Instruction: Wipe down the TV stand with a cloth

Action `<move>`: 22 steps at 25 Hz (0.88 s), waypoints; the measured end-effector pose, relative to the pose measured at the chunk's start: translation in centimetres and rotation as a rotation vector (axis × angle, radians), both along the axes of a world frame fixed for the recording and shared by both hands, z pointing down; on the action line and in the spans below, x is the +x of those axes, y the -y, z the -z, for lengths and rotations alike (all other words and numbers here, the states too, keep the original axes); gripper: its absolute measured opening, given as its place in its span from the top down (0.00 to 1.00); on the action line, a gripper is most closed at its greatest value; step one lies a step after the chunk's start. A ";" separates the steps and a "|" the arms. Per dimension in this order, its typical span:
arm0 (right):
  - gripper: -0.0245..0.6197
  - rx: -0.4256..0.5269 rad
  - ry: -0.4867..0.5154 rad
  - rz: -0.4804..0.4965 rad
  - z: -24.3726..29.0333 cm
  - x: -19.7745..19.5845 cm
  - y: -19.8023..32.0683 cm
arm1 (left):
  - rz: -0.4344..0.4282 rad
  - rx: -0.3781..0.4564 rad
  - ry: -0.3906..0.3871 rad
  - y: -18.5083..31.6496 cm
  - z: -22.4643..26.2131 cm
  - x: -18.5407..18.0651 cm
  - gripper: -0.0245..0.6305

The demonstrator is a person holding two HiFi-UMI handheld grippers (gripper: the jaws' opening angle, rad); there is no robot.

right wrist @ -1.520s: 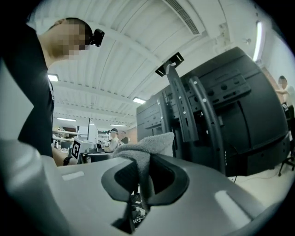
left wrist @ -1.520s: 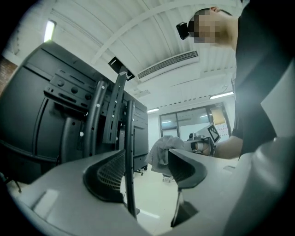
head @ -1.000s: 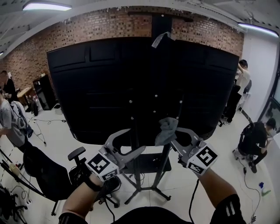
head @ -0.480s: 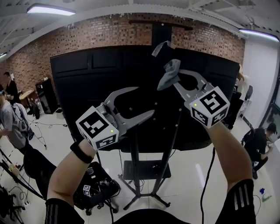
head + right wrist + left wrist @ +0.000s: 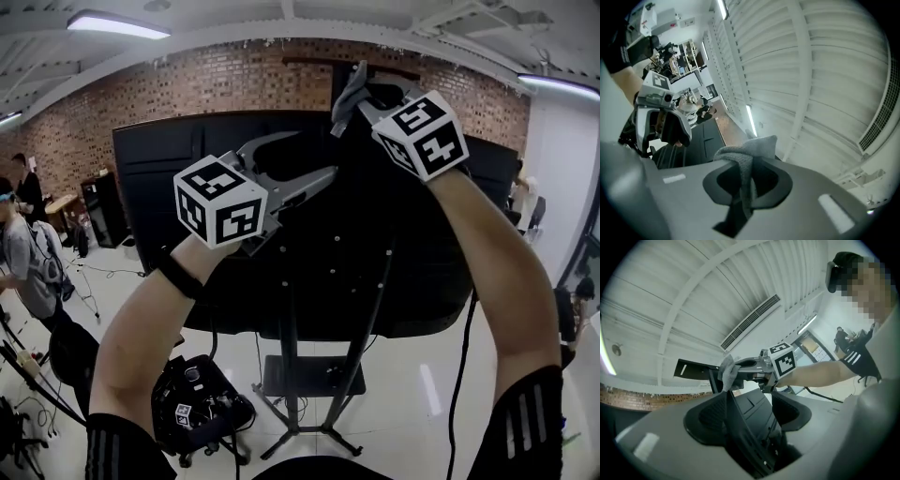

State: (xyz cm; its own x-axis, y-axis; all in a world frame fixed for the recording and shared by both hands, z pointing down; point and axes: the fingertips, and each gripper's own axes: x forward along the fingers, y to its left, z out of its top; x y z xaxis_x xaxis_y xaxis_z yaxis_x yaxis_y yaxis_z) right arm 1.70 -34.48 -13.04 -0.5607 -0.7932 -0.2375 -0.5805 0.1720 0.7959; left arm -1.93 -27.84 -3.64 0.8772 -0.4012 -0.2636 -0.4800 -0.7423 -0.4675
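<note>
Nearest are the two forearms [image 5: 141,323], held up high, each hand around a grey moulded gripper that carries a white cube [image 5: 220,200] of black square markers. The left gripper [image 5: 323,156] has its curved jaws standing wide apart with nothing pinched. In the left gripper view its ribbed black pads [image 5: 710,413] frame only the screw-dotted black panel beyond them, and I cannot tell whether they touch it. The right gripper [image 5: 361,91] is higher and just to the right, with air all round it. Its jaws are closed on the cloth [image 5: 345,101], a soft, nubbly grey rag that bunches above the pads and hangs in a fold below them in the right gripper view. The cloth is up at the top edge of the TV [image 5: 394,244]; I cannot tell whether it makes contact there. The TV is a broad, flat, matt black slab seen from behind, with panel seams and small bright screw heads. The TV stand [image 5: 290,361] beneath it is slim black metal: thin posts, a small shelf, splayed feet on a glossy pale floor [image 5: 422,384]. Open floor lies right of the feet, while on the left a lumpy black bag [image 5: 192,403] crowds close. Further left stands a person [image 5: 23,267]. Behind everything runs a rough red brick wall [image 5: 187,84] under a white ribbed ceiling [image 5: 281,14] with strip lights [image 5: 117,21]
</note>
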 end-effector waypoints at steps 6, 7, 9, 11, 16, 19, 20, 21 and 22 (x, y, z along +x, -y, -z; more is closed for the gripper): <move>0.91 0.023 -0.124 -0.151 1.7 -0.7 3.3 | 0.051 0.015 -0.010 1.4 1.4 0.0 0.47; 0.91 0.025 -0.136 -0.156 1.8 -0.9 3.6 | 0.057 0.016 -0.008 1.6 1.3 0.0 0.47; 0.91 0.026 -0.146 -0.159 1.8 -1.1 3.9 | 0.070 0.017 0.010 1.8 0.7 0.0 0.47; 0.91 0.025 -0.144 -0.159 1.5 -1.3 4.0 | 0.072 0.014 0.019 1.7 -0.1 -0.3 0.47; 0.91 0.021 -0.156 -0.151 -0.9 -1.3 3.8 | 0.060 -0.012 -0.002 1.4 -2.1 -0.6 0.47; 0.91 0.018 -0.181 -0.149 -2.8 -1.7 3.8 | 0.058 -0.031 0.003 1.6 -3.7 -0.6 0.47; 0.91 0.019 -0.198 -0.151 -3.5 -1.9 3.8 | 0.057 -0.036 0.006 1.6 -4.2 -0.6 0.47; 0.91 0.020 -0.216 -0.154 -4.2 -2.0 3.8 | 0.056 -0.041 0.006 1.6 -4.7 -0.6 0.47; 0.91 0.018 -0.232 -0.157 -5.0 -2.1 3.8 | 0.054 -0.046 0.005 1.6 -5.2 -0.6 0.47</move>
State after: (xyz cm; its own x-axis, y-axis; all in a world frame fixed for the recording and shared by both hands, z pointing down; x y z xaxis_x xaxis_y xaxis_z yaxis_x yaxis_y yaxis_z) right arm -0.36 -38.25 -8.00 -0.4724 -0.8714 -0.1321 -0.4008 0.0789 0.9128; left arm -2.54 -29.43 1.53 0.8554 -0.4594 -0.2394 -0.5175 -0.7364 -0.4359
